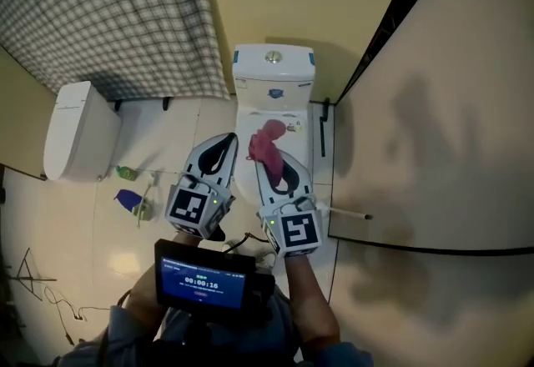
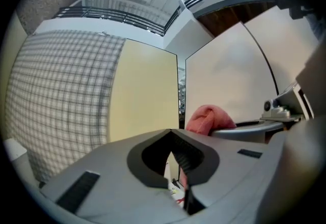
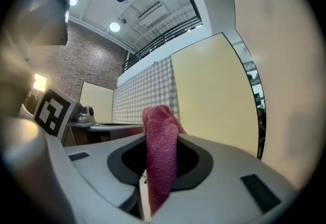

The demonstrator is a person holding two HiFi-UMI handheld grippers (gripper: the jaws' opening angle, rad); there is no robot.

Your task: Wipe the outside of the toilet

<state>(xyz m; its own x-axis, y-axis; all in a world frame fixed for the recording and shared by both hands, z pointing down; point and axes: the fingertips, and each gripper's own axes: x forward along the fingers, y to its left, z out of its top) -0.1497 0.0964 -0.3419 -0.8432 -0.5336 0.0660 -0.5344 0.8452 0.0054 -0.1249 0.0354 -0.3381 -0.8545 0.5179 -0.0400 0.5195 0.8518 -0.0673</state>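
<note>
The white toilet (image 1: 274,111) stands against the yellow wall with its lid down, and its tank (image 1: 274,69) is behind it. My right gripper (image 1: 267,161) hangs over the lid, shut on a pink cloth (image 1: 267,143) that bunches out past its tips. In the right gripper view the cloth (image 3: 162,151) is pinched between the jaws of the gripper (image 3: 159,139) and sticks up. My left gripper (image 1: 225,142) is beside it, over the toilet's left edge, with its jaws together and nothing in them (image 2: 170,134). The left gripper view shows the cloth (image 2: 209,118) to its right.
A white bin (image 1: 77,133) stands left of the toilet under a checked curtain (image 1: 108,7). A green bottle (image 1: 127,173) and a blue item (image 1: 129,200) lie on the floor tiles. A black rod (image 1: 324,128) stands right of the toilet by the beige partition (image 1: 434,107).
</note>
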